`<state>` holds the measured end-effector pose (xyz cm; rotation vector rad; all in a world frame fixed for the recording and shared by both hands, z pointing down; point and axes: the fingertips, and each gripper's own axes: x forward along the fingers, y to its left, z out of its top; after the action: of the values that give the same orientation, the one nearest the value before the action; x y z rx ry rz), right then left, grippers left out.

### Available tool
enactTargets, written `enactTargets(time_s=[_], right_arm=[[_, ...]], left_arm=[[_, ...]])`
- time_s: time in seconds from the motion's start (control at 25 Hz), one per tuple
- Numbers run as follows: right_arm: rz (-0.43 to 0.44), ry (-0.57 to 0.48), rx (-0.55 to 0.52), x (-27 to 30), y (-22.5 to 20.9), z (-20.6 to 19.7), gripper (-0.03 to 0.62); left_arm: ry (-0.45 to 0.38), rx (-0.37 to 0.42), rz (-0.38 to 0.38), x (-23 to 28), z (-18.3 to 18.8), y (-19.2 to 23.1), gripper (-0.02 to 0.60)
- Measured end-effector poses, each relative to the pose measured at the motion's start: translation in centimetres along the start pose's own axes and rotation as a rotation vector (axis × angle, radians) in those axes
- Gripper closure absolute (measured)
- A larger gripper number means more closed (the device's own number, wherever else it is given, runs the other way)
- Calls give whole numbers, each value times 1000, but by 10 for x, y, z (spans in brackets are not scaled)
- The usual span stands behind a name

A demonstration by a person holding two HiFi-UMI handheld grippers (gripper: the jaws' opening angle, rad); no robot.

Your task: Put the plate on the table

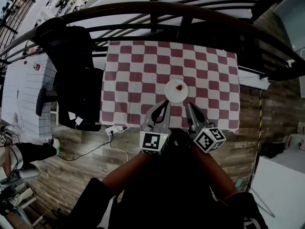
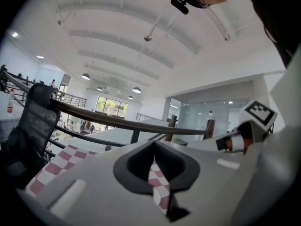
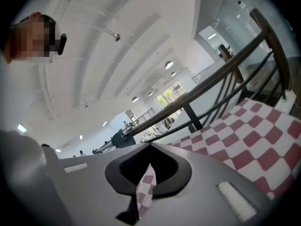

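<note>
A small white plate (image 1: 177, 90) with a red item (image 1: 179, 87) on it rests on the table (image 1: 138, 75), which is covered by a red-and-white checked cloth, near its front edge. Both grippers hover just in front of the plate, over the table's near edge, and hold nothing. My left gripper (image 1: 166, 103) is shut, its tips meeting in the left gripper view (image 2: 153, 145). My right gripper (image 1: 188, 106) is also shut, its jaws closed together in the right gripper view (image 3: 150, 147). The plate does not show in either gripper view; only checked cloth (image 3: 254, 140) is visible there.
A black office chair (image 1: 71, 75) stands at the table's left side. A dark curved railing (image 1: 190, 13) runs behind the table. A white power strip with cable (image 1: 114, 129) lies on the wooden floor by the front left corner. A white counter (image 1: 24, 94) is far left.
</note>
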<state>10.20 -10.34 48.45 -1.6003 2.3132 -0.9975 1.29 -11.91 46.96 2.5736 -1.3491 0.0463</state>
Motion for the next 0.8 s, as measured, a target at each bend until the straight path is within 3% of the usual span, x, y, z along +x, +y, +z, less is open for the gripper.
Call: enactTargets(time_s=[0.28, 0.48, 0.64, 0.8], right_arm=[[-54, -50, -274, -30, 36, 15, 595], [-83, -72, -338, -51, 46, 14, 595], [-48, -59, -376, -72, 54, 7, 595], [-30, -73, -430, -107, 57, 10, 595]], left_arm=[[-10, -5, -29, -27, 5, -21, 572], [-37, -11, -15, -46, 16, -38, 572], [-48, -3, 40, -60, 14, -49, 572], [-83, 46, 73, -77, 22, -88, 572]])
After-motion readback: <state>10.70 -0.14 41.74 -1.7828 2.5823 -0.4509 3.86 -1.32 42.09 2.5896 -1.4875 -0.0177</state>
